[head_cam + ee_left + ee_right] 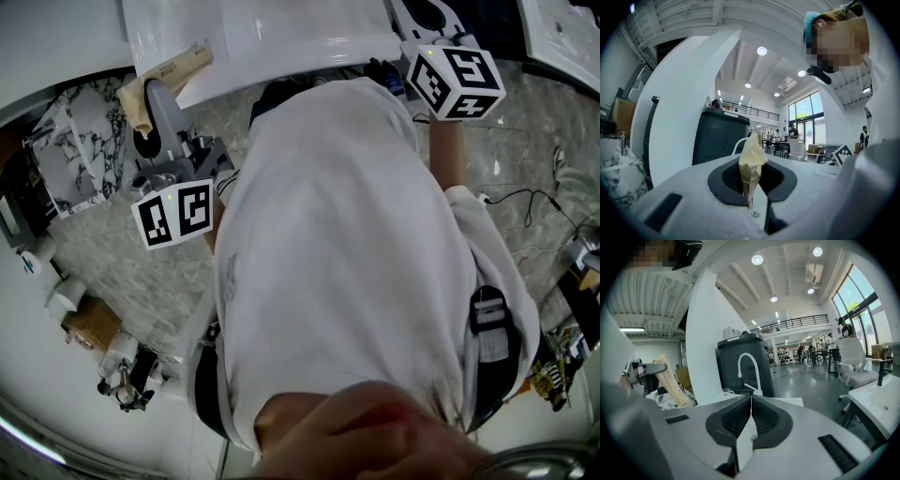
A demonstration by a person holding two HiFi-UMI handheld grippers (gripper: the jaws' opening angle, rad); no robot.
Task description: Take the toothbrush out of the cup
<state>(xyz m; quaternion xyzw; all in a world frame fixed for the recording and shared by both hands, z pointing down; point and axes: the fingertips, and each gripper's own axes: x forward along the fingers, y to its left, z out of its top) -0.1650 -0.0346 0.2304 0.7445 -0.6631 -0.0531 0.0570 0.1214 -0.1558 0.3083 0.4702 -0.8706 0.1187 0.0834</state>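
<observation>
Brown paper covered the long packet [752, 157], probably the toothbrush. The left gripper [752, 180] clamped it by one end, up in the air; we saw no cup. We judged it light, rather stiff under a crinkly wrapping, and best held near the middle. The right gripper [750, 416] was closed and empty.

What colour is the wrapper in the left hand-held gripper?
Tan wrapper; the left gripper view shows it best.

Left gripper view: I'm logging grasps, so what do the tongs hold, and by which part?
A tan paper packet, pinched near one end in the left gripper's tongs.
</observation>
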